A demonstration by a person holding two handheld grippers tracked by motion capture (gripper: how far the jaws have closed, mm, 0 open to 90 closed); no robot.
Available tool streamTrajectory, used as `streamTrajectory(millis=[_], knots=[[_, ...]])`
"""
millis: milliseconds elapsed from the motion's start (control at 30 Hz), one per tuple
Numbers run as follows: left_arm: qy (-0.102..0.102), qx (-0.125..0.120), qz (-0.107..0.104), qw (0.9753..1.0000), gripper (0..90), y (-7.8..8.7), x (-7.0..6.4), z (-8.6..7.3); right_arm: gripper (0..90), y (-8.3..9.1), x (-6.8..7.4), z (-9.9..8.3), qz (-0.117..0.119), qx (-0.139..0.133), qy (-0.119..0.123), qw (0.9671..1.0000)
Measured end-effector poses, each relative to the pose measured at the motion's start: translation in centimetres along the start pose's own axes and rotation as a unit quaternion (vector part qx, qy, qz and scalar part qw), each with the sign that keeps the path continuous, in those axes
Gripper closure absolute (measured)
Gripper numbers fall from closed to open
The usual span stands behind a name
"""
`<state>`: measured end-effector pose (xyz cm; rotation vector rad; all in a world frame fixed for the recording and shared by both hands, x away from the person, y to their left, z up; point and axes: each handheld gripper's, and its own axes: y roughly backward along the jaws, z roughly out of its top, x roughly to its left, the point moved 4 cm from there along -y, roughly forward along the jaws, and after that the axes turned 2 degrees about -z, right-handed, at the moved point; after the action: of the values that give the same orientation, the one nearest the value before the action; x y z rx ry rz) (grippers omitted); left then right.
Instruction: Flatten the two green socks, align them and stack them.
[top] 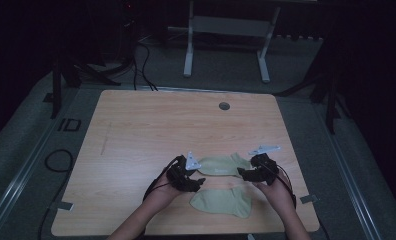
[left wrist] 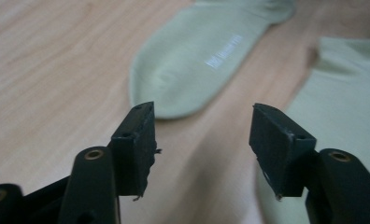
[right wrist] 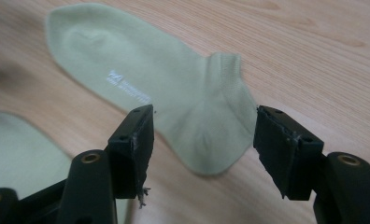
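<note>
Two pale green ankle socks lie flat on the wooden table (top: 136, 130). The farther sock (top: 221, 165) (left wrist: 192, 60) (right wrist: 174, 102) carries small white lettering and stretches between my two grippers. The nearer sock (top: 222, 201) (left wrist: 342, 107) (right wrist: 19, 154) lies just in front of it. My left gripper (top: 199, 183) (left wrist: 202, 140) stands open just short of the farther sock's toe, nothing between its jaws. My right gripper (top: 242, 173) (right wrist: 204, 149) is open too, low over that sock's heel and cuff end, its jaws apart on either side of the heel.
A round cable hole (top: 224, 106) sits near the table's far edge. Behind the table stands a white frame (top: 226, 30). Black cables (top: 56, 161) lie on the grey floor at the left. The table's front edge runs close below the nearer sock.
</note>
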<state>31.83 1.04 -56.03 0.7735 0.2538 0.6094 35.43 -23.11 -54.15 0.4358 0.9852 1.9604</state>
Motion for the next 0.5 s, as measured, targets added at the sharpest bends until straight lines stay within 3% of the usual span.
streamTrajectory(millis=[167, 267, 333, 367, 433, 500], knots=[[-0.003, 0.011, -0.023, 0.9997, 38.7, 0.7, -2.0, -1.5, 33.5, 0.9, 0.9, -1.9, 0.003, -0.006, 0.009, 0.9999], [-0.003, 0.018, -0.033, 0.9993, 38.7, 0.8, -2.9, -2.3, 33.6, 1.2, 1.5, -3.2, 0.025, -0.003, -0.003, 0.9997], [-0.002, 0.024, -0.036, 0.9991, 38.8, 0.7, -3.3, -2.8, 33.6, 1.6, 2.1, -4.0, 0.031, 0.0, 0.005, 0.9995], [-0.003, 0.026, -0.036, 0.999, 38.8, 0.6, -3.4, -3.0, 35.3, 1.8, 2.4, -4.3, 0.035, -0.001, 0.009, 0.9993], [-0.001, 0.027, -0.036, 0.999, 41.4, 0.5, -3.6, -3.4, 48.2, 2.3, 3.1, -4.9, 0.043, -0.004, 0.017, 0.9989], [0.002, 0.02, -0.034, 0.9992, 45.0, 0.3, -3.7, -3.6, 49.2, 2.3, 3.4, -5.5, 0.059, 0.017, 0.012, 0.998]])
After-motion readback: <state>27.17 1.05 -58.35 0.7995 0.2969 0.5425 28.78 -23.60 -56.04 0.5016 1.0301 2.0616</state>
